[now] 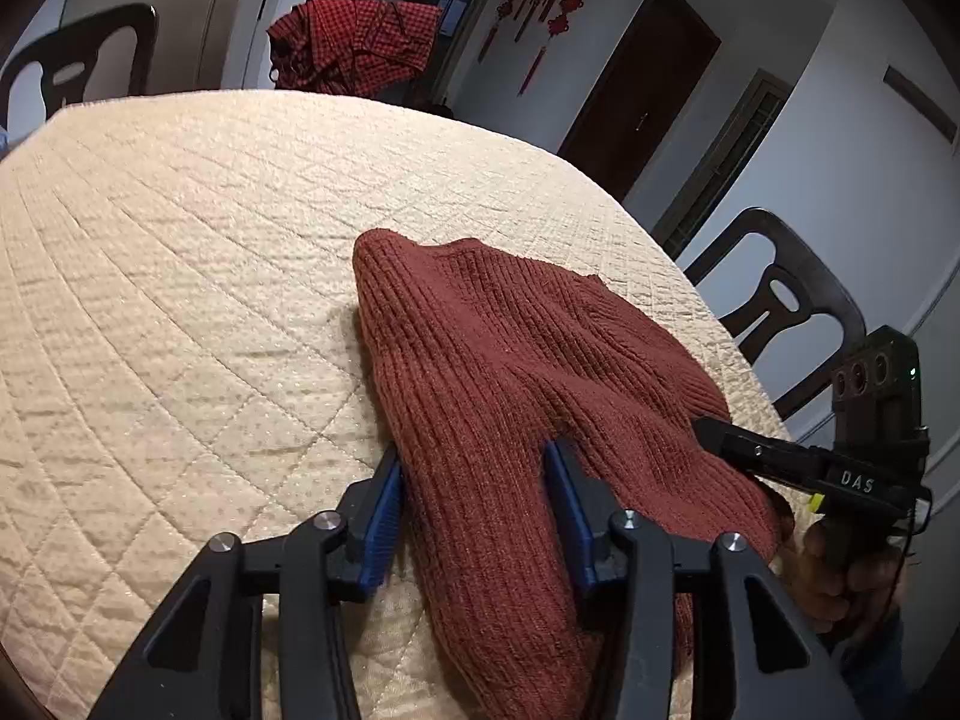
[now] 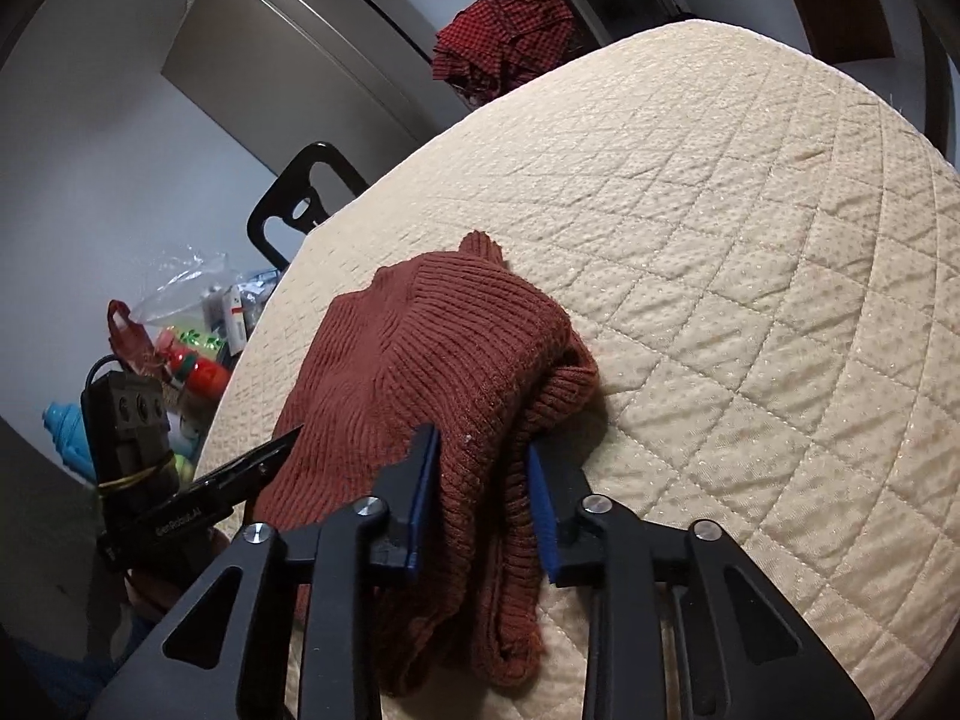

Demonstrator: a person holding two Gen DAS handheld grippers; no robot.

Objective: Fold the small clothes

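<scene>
The sweater lies bunched on the quilt that covers the bench, at its near edge, with its near end hanging over toward me. My left claw is about half open and straddles a thick fold of the knit; both blue pads touch the fabric without pinching it flat. My right claw is parted about as much, a hanging fold of the sweater filling the gap between its fingers. From my left claw, the right one sits just to the right, its tip on the sweater's edge. Beyond both claws, past the far edge of the bench, a red checked cloth is draped. A dark chair stands to the right of my left claw, and bags lie to the left of my right claw.
</scene>
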